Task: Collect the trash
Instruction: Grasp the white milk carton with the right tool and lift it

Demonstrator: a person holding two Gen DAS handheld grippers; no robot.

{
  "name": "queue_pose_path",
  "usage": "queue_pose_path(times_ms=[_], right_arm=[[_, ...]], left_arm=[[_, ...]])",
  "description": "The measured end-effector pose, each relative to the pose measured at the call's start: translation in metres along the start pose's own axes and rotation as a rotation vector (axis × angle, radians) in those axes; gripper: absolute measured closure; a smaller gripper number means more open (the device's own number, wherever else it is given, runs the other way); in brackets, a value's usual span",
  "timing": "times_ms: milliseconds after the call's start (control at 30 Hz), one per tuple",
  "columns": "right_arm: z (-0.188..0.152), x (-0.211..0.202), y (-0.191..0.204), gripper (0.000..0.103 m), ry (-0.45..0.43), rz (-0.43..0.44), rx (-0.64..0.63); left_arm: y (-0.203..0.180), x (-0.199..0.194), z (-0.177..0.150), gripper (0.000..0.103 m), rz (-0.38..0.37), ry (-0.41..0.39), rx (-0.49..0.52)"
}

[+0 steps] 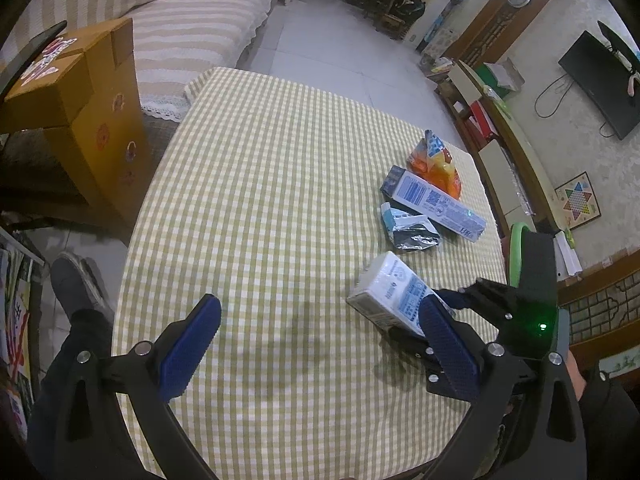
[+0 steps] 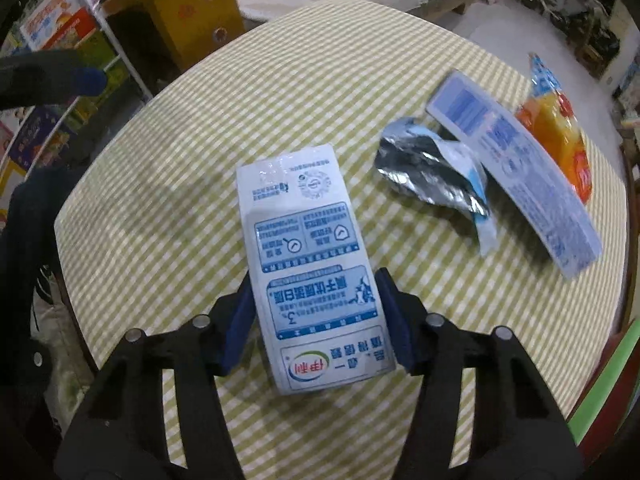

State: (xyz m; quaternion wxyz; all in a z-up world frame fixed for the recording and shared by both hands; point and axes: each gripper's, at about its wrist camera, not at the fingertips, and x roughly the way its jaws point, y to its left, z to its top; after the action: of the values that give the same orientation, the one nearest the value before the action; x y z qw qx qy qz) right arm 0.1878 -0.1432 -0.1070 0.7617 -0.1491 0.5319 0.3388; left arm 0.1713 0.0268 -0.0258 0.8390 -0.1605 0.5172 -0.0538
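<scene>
The right gripper (image 2: 316, 316) straddled a white-and-blue milk carton (image 2: 308, 256) lying flat at the centre of the right wrist frame, its blue pads (image 2: 240, 320) standing at the carton's two long sides; whether they pressed on it could not be told. The carton rested on a table covered by a green-and-white checked tablecloth (image 2: 160, 184). To the upper right of that frame lay more litter: a crumpled silver foil wrapper (image 2: 432, 168), touching a long white-and-blue box (image 2: 516, 164), with an orange snack bag (image 2: 560, 128) just behind at the table's far edge. In the left wrist frame, the left gripper (image 1: 316, 348) hung spread wide and empty over bare cloth at lower centre, the same carton (image 1: 388, 288) showing just beside its right finger and the right gripper (image 1: 460, 300) behind it at lower right. A yellow cardboard box (image 1: 88, 92) stood at upper left, beside a striped sofa (image 1: 192, 28)
</scene>
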Motion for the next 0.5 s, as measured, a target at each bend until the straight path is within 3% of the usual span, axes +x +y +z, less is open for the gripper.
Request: queue_pose_path(times_ms=[267, 500], right_arm=[[-0.037, -0.036, -0.032, 0.049, -0.052, -0.073, 0.191], [-0.068, -0.078, -0.069, 0.049, -0.096, -0.111, 0.359]], left_arm=[[-0.019, 0.008, 0.004, 0.008, -0.010, 0.010, 0.043], [-0.064, 0.023, 0.022, 0.008, -0.015, 0.021, 0.171]])
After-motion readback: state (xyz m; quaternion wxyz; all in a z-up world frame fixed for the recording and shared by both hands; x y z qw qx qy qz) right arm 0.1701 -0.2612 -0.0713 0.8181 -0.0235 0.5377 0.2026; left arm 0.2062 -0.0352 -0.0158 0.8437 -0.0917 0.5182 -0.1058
